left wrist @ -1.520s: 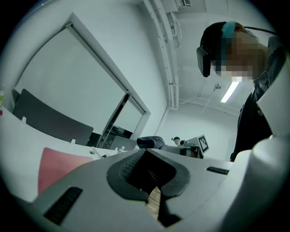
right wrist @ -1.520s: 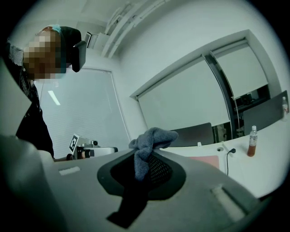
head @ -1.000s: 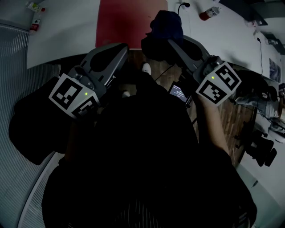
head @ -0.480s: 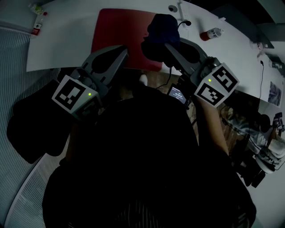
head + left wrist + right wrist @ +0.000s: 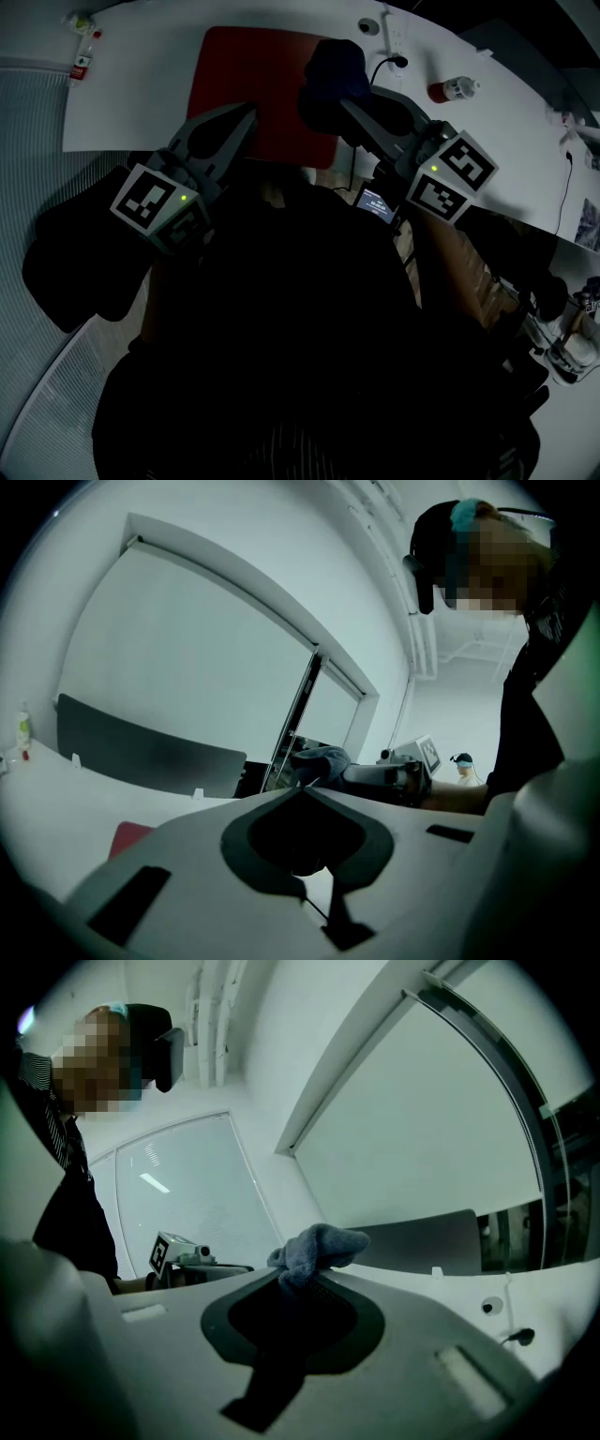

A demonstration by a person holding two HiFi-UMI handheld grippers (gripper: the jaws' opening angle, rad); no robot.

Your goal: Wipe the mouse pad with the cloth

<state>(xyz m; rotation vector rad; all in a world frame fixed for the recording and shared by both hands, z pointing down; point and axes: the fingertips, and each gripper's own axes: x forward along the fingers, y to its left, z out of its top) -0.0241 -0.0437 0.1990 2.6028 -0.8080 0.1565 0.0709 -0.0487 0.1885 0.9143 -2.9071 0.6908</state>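
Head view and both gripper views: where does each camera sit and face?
Head view: on the person's head, looking steeply down past their dark torso at the left gripper, right gripper and red mouse pad.
Left gripper view: on the left gripper, looking along its closed jaws, tilted up at a wall; the person's body shows at right.
Right gripper view: on the right gripper, jaws closed on the cloth; the person shows at left.
Shared: each gripper view shows the other gripper; all three show the cloth.
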